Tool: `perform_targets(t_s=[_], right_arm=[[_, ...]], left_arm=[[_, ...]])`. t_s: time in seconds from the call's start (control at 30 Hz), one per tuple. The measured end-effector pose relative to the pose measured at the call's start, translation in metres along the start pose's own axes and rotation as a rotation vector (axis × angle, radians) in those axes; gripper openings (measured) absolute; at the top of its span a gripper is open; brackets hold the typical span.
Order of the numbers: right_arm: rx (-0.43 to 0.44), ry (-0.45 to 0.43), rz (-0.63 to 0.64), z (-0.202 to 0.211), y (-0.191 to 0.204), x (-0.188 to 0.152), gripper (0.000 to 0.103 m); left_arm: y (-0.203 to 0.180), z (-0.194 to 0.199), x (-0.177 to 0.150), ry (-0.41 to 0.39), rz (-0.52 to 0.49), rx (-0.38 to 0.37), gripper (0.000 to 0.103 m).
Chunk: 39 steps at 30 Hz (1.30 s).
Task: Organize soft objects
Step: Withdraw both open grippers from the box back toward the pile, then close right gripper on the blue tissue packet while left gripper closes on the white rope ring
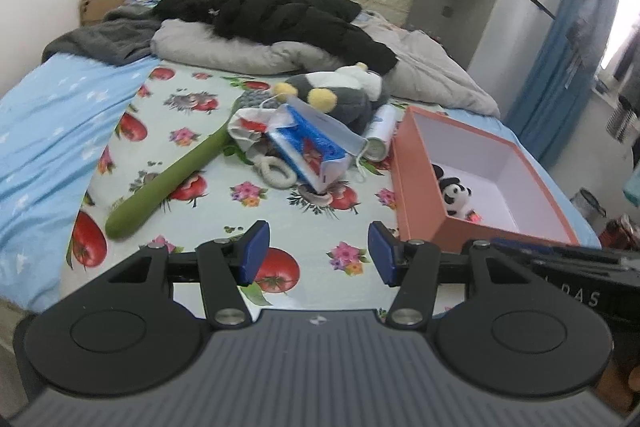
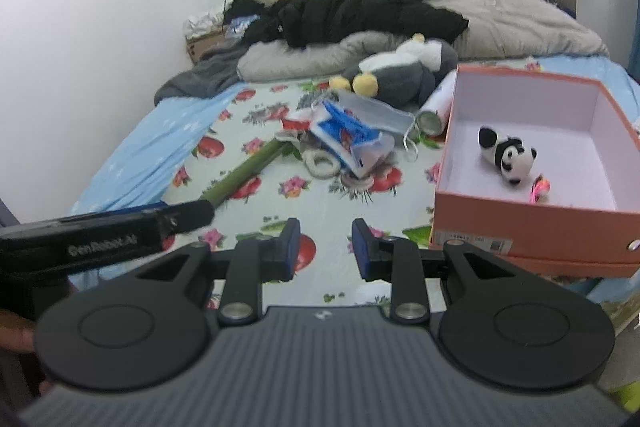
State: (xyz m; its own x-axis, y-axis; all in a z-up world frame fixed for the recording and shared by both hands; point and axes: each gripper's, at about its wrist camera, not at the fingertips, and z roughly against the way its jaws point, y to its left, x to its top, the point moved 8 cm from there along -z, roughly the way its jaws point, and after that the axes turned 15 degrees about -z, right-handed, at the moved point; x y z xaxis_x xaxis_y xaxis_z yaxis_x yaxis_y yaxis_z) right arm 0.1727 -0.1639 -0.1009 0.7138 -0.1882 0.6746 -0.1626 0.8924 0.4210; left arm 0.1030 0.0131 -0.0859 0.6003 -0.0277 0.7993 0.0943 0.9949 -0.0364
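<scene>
An orange box (image 1: 418,195) (image 2: 532,223) with a white inside sits on the bed at the right; a small panda plush (image 1: 456,197) (image 2: 508,155) and a tiny pink thing (image 2: 540,189) lie in it. A grey penguin plush (image 1: 340,93) (image 2: 400,75) lies further back beside a heap with a blue-and-white packet (image 1: 308,143) (image 2: 348,135), a face mask (image 2: 380,115) and a white ring (image 1: 278,173) (image 2: 322,163). My left gripper (image 1: 316,257) hangs open over the sheet with nothing between its fingers. My right gripper (image 2: 324,249) is open too, narrower, and empty.
A long green padded stick (image 1: 172,179) (image 2: 244,171) lies left of the heap. A white cylinder (image 1: 380,133) (image 2: 436,111) rests beside the box. Black jacket (image 1: 272,11), grey bedding and a blue blanket (image 1: 48,123) cover the far and left bed. The left gripper's body (image 2: 100,241) shows at the right view's left edge.
</scene>
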Motion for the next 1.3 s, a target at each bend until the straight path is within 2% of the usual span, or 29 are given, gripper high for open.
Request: perform_targets(t_s=[0.33, 0.47, 0.7, 0.93, 1.0, 1.03, 1.3], right_arm=[[-0.018, 0.036, 0.049, -0.033, -0.001, 0.01, 0.032], [-0.037, 0.041, 0.078, -0.053, 0.002, 0.012, 0.032], [-0.053, 0.048, 0.055, -0.09, 0.001, 0.015, 0.032], [-0.082, 0.066, 0.068, -0.134, -0.005, 0.029, 0.032], [-0.095, 0.063, 0.059, -0.144, -0.008, 0.036, 0.053], [-0.098, 0.057, 0.054, -0.149, -0.009, 0.039, 0.056], [-0.123, 0.062, 0.049, -0.2, -0.014, 0.058, 0.056]], left_arm=[[0.022, -0.039, -0.011, 0.014, 0.059, 0.037, 0.061], [0.032, -0.058, -0.015, 0.024, 0.092, 0.013, 0.061], [0.048, -0.093, -0.015, 0.04, 0.098, 0.005, 0.061], [0.058, -0.143, -0.011, 0.065, 0.118, -0.009, 0.061], [0.061, -0.158, -0.01, 0.076, 0.123, -0.012, 0.061], [0.063, -0.167, -0.009, 0.083, 0.125, -0.014, 0.061], [0.079, -0.232, 0.001, 0.12, 0.134, -0.029, 0.06]])
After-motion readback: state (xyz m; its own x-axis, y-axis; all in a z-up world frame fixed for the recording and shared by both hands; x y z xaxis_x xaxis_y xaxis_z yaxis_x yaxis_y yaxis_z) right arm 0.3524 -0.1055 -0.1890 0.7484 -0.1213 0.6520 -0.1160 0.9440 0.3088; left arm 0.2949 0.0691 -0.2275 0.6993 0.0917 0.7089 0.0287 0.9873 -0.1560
